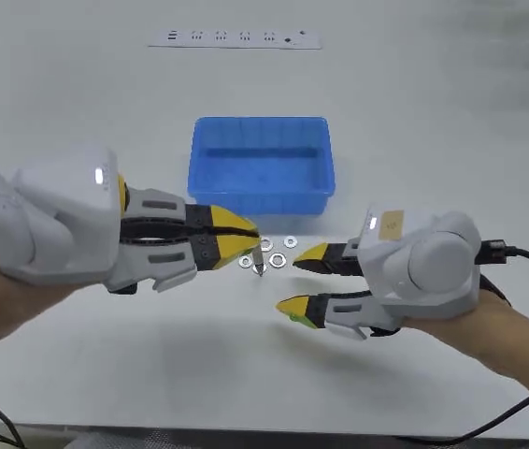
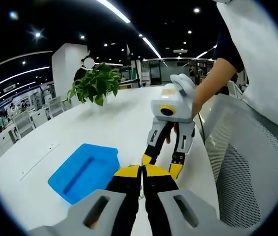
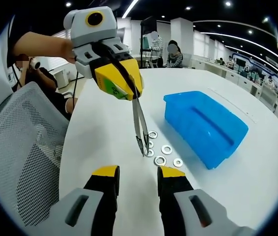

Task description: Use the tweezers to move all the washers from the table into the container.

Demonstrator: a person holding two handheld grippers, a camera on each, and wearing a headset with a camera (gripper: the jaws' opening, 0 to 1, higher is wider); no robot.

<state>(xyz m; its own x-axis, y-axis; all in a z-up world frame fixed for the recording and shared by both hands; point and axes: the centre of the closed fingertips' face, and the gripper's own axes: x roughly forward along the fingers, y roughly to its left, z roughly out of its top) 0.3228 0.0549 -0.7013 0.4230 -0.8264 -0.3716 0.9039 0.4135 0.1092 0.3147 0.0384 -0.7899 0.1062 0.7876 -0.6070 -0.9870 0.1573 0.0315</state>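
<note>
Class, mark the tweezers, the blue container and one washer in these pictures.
tweezers [image 3: 138, 120]: right gripper view, midway down the blades.
container [image 1: 260, 200]: head view, on the near outer wall.
washer [image 3: 171, 149]: right gripper view, on its metal ring.

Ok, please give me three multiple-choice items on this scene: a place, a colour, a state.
1. Where do the washers lie? A on the table, before the container; B inside the container; C on a plate.
2. What colour is the container? A red; B green; C blue.
3. The right gripper is: A shut, empty; B open, empty; C shut on a washer.
Key: 1A, they lie on the white top by its near wall; 2C, its walls are blue; 3B, its jaws stand apart, nothing between.
</note>
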